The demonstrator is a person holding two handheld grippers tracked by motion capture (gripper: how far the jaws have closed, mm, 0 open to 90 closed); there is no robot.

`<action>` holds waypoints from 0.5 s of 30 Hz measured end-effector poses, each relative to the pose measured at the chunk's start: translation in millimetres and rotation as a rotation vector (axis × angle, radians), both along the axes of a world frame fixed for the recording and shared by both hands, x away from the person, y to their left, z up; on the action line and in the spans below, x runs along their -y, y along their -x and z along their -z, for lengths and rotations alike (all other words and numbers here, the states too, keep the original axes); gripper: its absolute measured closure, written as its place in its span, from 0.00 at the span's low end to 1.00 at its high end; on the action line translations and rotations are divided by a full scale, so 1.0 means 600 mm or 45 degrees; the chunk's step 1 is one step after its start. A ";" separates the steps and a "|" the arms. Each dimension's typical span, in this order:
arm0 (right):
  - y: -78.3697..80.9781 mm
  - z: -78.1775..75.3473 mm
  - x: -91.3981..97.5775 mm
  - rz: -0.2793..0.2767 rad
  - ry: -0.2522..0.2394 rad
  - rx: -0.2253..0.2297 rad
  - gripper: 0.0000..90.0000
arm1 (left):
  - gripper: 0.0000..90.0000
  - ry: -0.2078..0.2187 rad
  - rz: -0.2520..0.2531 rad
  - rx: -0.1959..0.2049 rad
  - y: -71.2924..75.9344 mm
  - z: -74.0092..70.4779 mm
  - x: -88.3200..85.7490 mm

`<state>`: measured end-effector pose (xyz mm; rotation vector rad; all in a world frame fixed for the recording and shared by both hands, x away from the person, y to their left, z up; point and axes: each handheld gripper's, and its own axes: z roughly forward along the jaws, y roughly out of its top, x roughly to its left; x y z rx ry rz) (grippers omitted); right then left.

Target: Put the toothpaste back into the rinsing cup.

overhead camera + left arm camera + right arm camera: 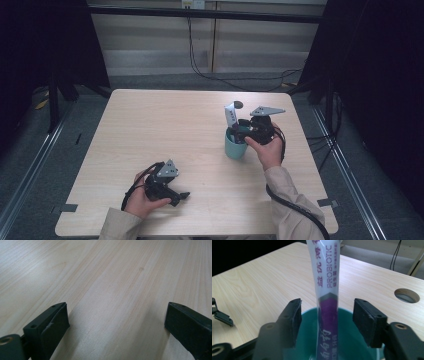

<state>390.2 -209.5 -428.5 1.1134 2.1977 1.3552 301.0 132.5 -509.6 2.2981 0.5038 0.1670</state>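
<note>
Over the teal cup (352, 340) the right claw (325, 320) stands parted — pads clear of the upright sachet (327, 285) resting inside; release looks done, next lift away — left claw (117, 325) wide, empty, on the counter (165, 125)

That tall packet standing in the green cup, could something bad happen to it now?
Maybe. The packet stands tall and leaning in the cup, with the right gripper open around it, pads not touching. If that gripper pulls away crooked, a pad could catch the packet and tip it out, or even knock over the cup. The left gripper rests far off on the table, too far to steady anything.
</note>
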 end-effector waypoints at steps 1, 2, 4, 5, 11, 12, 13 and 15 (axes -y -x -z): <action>0.002 -0.002 0.001 0.009 0.013 -0.006 0.38 | 0.05 -0.004 0.002 -0.001 0.000 0.000 0.000; 0.003 -0.003 0.001 0.011 0.016 -0.012 0.36 | 0.04 -0.005 0.003 -0.002 0.000 0.000 0.000; 0.004 -0.005 0.003 0.019 0.042 -0.022 0.32 | 0.04 -0.004 0.003 -0.001 0.000 0.000 0.000; 0.006 -0.007 0.005 0.018 0.046 -0.022 0.31 | 0.04 -0.001 0.003 -0.001 0.001 0.000 0.000; 0.012 -0.015 0.012 0.015 0.066 -0.040 0.26 | 0.02 0.002 0.007 -0.009 0.001 0.001 0.002; 0.013 -0.016 0.013 0.015 0.070 -0.042 0.25 | 0.02 -0.003 0.011 -0.007 0.001 0.001 0.002; 0.014 -0.017 0.014 0.014 0.077 -0.045 0.24 | 0.02 -0.002 0.012 -0.007 0.001 0.001 0.002; 0.017 -0.020 0.017 0.012 0.083 -0.044 0.24 | 0.02 -0.002 0.009 -0.007 0.001 0.001 0.002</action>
